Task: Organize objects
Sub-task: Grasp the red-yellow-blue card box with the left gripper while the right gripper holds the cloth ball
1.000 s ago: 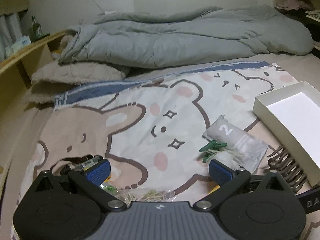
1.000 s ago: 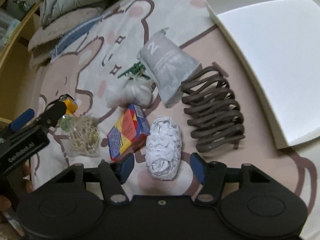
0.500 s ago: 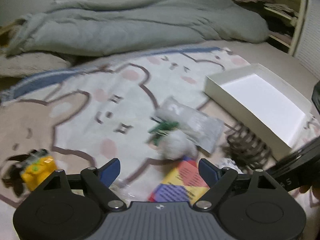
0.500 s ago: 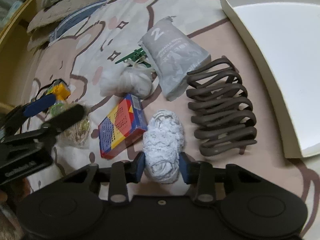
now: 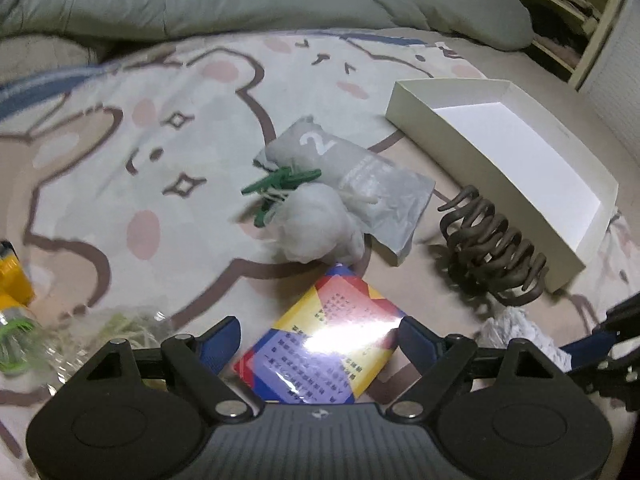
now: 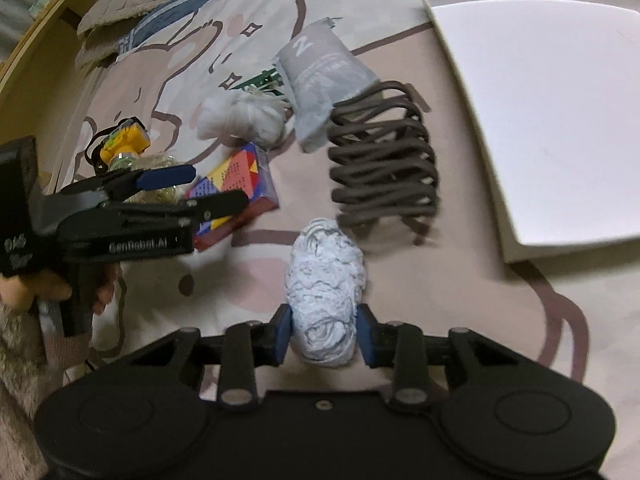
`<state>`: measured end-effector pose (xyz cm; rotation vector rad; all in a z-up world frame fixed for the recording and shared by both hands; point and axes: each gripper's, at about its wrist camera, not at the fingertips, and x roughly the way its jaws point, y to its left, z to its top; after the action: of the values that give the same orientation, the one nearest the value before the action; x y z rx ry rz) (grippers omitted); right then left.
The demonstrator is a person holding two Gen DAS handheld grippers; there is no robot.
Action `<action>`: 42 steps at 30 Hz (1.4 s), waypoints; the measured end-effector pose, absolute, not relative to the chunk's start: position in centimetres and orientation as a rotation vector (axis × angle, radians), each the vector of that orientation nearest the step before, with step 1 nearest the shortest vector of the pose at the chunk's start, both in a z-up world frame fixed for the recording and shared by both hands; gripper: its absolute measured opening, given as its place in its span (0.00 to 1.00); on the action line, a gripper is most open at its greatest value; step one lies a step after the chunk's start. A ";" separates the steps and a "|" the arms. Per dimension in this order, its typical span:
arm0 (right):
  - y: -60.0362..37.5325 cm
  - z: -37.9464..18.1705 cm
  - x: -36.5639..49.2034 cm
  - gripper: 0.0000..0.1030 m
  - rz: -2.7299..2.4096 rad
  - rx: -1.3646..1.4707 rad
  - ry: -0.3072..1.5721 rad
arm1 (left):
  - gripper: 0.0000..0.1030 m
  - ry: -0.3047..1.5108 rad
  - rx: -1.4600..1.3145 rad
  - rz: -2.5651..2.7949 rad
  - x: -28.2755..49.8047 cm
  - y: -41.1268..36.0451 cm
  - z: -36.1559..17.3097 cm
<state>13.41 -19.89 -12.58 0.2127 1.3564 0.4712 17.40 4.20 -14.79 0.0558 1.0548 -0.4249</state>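
Pretty cramped around the white yarn ball (image 6: 325, 280): brown hair claw (image 6: 383, 164) just ahead of it, colourful card box (image 6: 236, 196) to its left with the left gripper (image 6: 200, 188) hovering over that. The white box (image 6: 532, 92) has open floor, only its near wall (image 5: 480, 184) blocking, claw touching it.

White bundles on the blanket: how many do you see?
2. A crumpled white string bundle sits between the right tongs; a fluffy white cotton bundle lies beside the grey pouch. Others may be hidden.
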 end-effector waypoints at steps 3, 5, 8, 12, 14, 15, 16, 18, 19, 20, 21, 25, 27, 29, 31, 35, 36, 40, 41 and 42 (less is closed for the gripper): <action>-20.7 -12.4 13.2 0.34 0.464 0.210 1.348 | 0.83 1.093 0.067 -0.434 17.3 3.9 -14.9; -21.0 -12.3 13.1 0.34 0.458 0.202 1.339 | 0.83 1.135 0.082 -0.457 17.0 3.8 -14.9; -21.6 -12.1 13.0 0.34 0.443 0.175 1.332 | 0.83 1.187 0.095 -0.510 16.2 3.5 -14.6; -22.0 -12.2 12.8 0.34 0.437 0.124 1.334 | 0.83 1.241 0.121 -0.548 15.4 2.5 -14.4; -21.9 -12.4 12.7 0.36 0.440 0.115 1.336 | 0.83 1.250 0.130 -0.509 15.5 2.0 -14.6; -22.0 -12.5 12.7 0.39 0.440 0.117 1.339 | 0.83 1.256 0.127 -0.484 15.7 1.7 -14.7; -21.9 -12.6 12.9 0.39 0.439 0.133 1.346 | 0.83 1.259 0.120 -0.465 15.9 1.4 -14.8; -22.3 -12.7 13.4 0.40 0.427 0.183 1.356 | 0.82 1.265 0.114 -0.426 16.5 0.8 -14.9; -22.4 -12.8 13.7 0.40 0.426 0.202 1.362 | 0.81 1.268 0.113 -0.411 16.8 0.6 -15.0; -22.2 -12.8 13.8 0.40 0.422 0.204 1.365 | 0.80 1.277 0.109 -0.393 17.1 0.4 -15.2; -22.2 -12.9 14.0 0.41 0.420 0.201 1.366 | 0.80 1.288 0.103 -0.377 17.4 0.3 -15.3; -21.5 -13.2 13.8 0.38 0.435 0.150 1.374 | 0.72 1.313 0.085 -0.333 18.1 0.5 -15.4; -21.3 -13.1 13.5 0.36 0.447 0.123 1.359 | 0.61 1.313 0.075 -0.313 18.2 1.0 -15.3; -21.2 -12.9 13.2 0.34 0.460 0.103 1.342 | 0.60 1.315 0.061 -0.310 18.2 1.3 -15.1; -21.2 -12.5 13.0 0.33 0.473 0.084 1.323 | 0.60 1.318 0.071 -0.298 18.0 1.3 -14.9; -21.2 -11.2 12.6 0.32 0.496 0.041 1.248 | 0.60 1.310 0.070 -0.272 17.5 1.2 -14.0; -21.3 -10.7 12.5 0.31 0.504 0.041 1.229 | 0.60 1.301 0.061 -0.265 17.4 1.3 -13.6; -22.1 -8.2 12.4 0.31 0.534 0.058 1.136 | 0.59 1.247 0.018 -0.227 16.4 1.7 -11.4; -22.4 -7.7 12.3 0.31 0.536 0.061 1.117 | 0.59 1.231 0.003 -0.218 16.4 1.5 -10.9; -22.6 -7.2 12.3 0.31 0.536 0.065 1.100 | 0.59 1.214 -0.013 -0.212 16.2 1.6 -10.2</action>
<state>12.31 -22.62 -7.25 0.0652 1.1001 0.5364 16.17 1.58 -10.25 -0.0127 1.2136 -0.2118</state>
